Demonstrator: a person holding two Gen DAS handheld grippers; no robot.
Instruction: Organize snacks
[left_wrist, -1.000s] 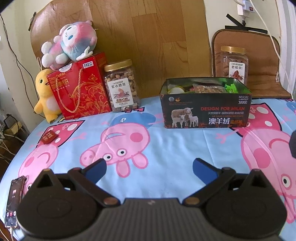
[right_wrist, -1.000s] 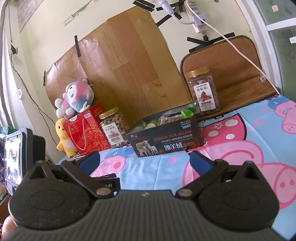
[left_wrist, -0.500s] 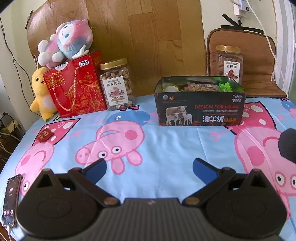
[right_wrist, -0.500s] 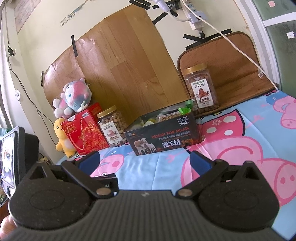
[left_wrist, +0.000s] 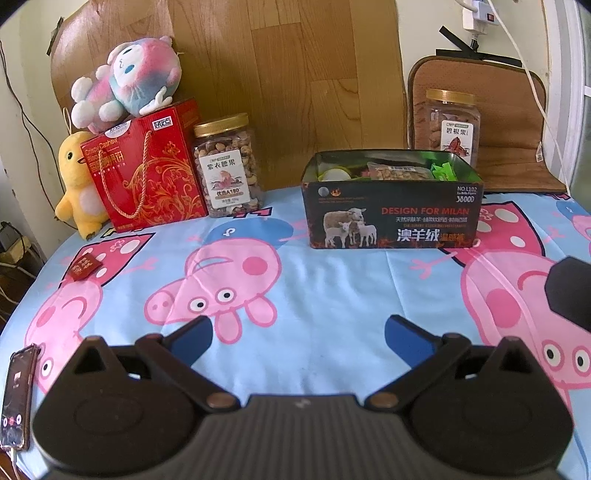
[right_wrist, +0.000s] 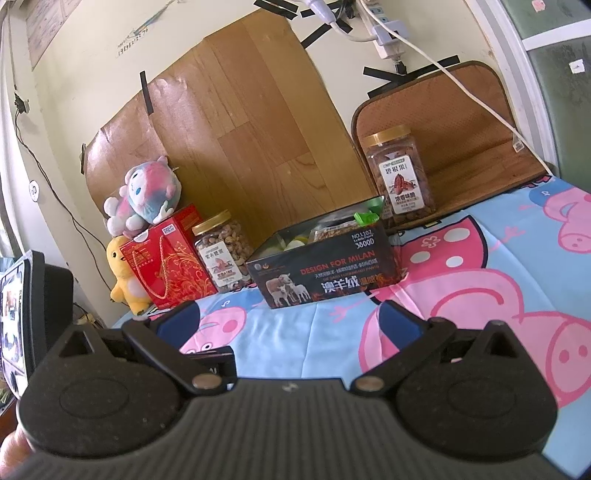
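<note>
Since a second ago the left gripper (left_wrist: 297, 332) has drawn back from the black tin (left_wrist: 393, 218), which now sits a little farther off in its view, while the right gripper (right_wrist: 290, 315) has lifted slightly. Both stand with jaws spread wide and hold nothing, each hovering over the pig-print cloth (left_wrist: 295, 280). The open tin stands upright near the back of the cloth and holds a clear packet of nuts (left_wrist: 397, 171), green wrapped sweets (left_wrist: 441, 170) and a pale round item (left_wrist: 334, 173). Left of it stands a gold-lidded cashew jar (left_wrist: 229, 166), full, just beside a red gift box (left_wrist: 147, 166). Behind the tin on the right stands a second nut jar (left_wrist: 452, 127), lid on. A small red packet (left_wrist: 83, 266) lies on the cloth, well apart from the tin.
</note>
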